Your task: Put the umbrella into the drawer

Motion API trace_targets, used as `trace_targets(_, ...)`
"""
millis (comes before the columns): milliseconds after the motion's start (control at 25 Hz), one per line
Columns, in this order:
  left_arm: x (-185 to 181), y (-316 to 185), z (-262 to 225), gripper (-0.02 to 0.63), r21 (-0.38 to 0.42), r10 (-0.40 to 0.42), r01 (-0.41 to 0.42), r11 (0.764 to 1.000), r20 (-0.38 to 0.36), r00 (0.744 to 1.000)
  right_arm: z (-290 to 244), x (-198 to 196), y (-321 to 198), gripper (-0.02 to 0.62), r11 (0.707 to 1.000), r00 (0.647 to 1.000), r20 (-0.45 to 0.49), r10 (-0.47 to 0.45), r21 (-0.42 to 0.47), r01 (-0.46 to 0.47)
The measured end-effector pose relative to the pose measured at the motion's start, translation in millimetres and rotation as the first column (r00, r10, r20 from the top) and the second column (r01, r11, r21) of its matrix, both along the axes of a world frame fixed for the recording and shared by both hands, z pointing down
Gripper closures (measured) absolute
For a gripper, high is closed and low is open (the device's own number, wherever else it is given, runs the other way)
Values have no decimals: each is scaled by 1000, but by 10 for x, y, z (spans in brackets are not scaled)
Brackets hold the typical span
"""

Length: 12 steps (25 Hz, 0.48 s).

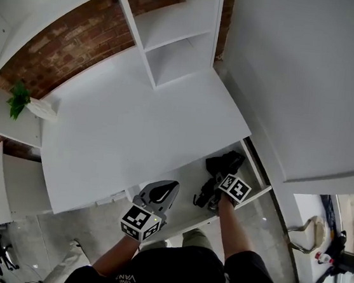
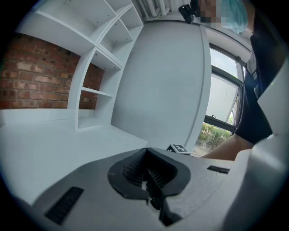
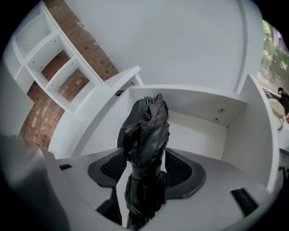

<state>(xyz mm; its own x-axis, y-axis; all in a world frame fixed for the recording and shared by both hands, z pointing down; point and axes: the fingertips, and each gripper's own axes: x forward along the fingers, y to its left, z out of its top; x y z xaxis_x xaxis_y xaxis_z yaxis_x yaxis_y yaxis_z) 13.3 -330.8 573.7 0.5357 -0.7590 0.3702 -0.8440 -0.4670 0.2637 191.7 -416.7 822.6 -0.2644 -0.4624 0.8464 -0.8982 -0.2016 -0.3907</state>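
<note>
- The umbrella (image 3: pixel 146 149) lies inside the open drawer (image 3: pixel 198 133); I judge it placed.
- Right gripper (image 3: pixel 145 175) jaws stand wide around it, not gripping (left gripper (image 2: pixel 146 178) jaws closed, empty).
- Left: withdraw from the drawer.

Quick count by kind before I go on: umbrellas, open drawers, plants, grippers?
Umbrella: 1
Open drawer: 1
Plant: 1
Grippers: 2, left gripper and right gripper
Total: 5
</note>
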Motion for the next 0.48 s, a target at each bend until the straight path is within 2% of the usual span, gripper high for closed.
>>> trace_targets(200,38,30,-62,600,17,33,-33,999,-12,999,-302,81,38,369,996,999,-51,-16,83,20)
trace_targets(360,39,88,-110,600,27,54,-54,998,-24,998,-553,65,119,403,989,998,-56,-12,144,20)
trace_targets(480,41,132,-155,600,41,73,-72,997,-29,997,-756,70,187,464,982,998,-66,1,189,11)
